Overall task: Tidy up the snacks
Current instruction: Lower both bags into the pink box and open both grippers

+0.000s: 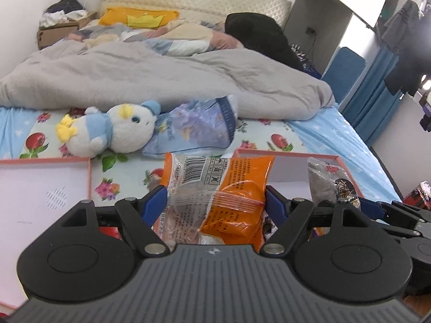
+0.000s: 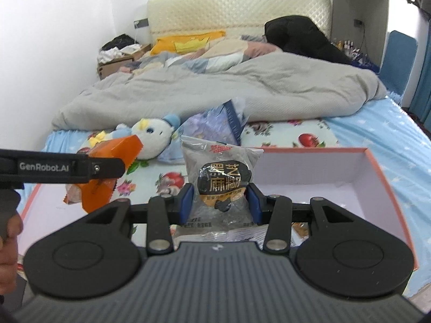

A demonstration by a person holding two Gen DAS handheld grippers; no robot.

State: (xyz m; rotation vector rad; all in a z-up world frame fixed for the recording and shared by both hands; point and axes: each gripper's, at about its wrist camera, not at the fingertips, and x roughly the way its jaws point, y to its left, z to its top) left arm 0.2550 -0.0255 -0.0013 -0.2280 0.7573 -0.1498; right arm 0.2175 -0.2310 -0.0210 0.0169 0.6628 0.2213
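Observation:
My left gripper (image 1: 216,202) is shut on an orange snack packet (image 1: 223,188) with a barcode, held up above the bed. In the right wrist view that same orange packet (image 2: 107,167) hangs at the left in the left gripper (image 2: 105,168). My right gripper (image 2: 221,202) is shut on a grey snack packet (image 2: 219,177) with a black and orange label, lifted over a pink-rimmed box (image 2: 377,177). The grey packet (image 1: 327,181) also shows at the right of the left wrist view, with the right gripper (image 1: 358,207) around it.
Two shallow pink-rimmed white boxes (image 1: 40,188) (image 1: 291,167) lie on the floral sheet. Behind them rest a plush duck (image 1: 110,129) and a purple-blue bag (image 1: 199,126). A grey duvet (image 1: 161,78) covers the far bed. A person's hand (image 2: 8,242) shows at the left edge.

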